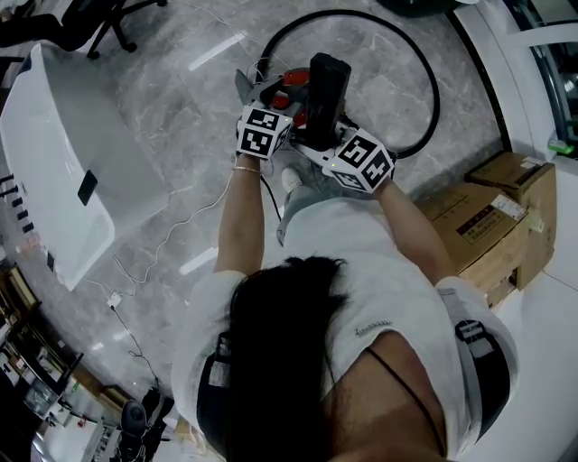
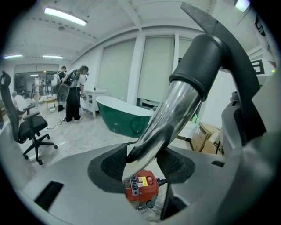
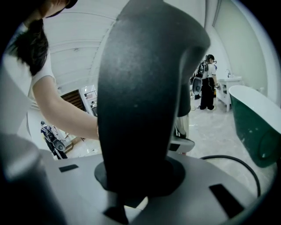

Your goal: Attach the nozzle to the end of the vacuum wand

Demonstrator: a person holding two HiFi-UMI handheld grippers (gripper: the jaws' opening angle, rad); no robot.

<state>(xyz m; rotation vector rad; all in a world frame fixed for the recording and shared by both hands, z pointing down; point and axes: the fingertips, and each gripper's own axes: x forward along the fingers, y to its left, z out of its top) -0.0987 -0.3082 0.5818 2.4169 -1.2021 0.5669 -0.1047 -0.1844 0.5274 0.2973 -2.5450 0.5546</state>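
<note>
My left gripper (image 2: 142, 166) is shut on the chrome vacuum wand (image 2: 169, 118), its pads on either side of the tube. The wand rises to the right into the black neck of the nozzle (image 2: 210, 57). My right gripper (image 3: 138, 182) is shut on that black nozzle (image 3: 145, 92), which fills most of its view. In the head view both grippers meet in front of me: the left gripper (image 1: 280, 113) and the right gripper (image 1: 332, 143) flank the upright nozzle (image 1: 327, 90). The red vacuum canister (image 1: 291, 83) sits on the floor just beyond them.
A black hose (image 1: 432, 86) loops across the marble floor behind the canister. A white bathtub (image 1: 63, 171) lies at the left, cardboard boxes (image 1: 492, 217) at the right, an office chair (image 1: 99, 23) at top left. A green bathtub (image 2: 123, 116) and people (image 2: 72, 94) stand farther off.
</note>
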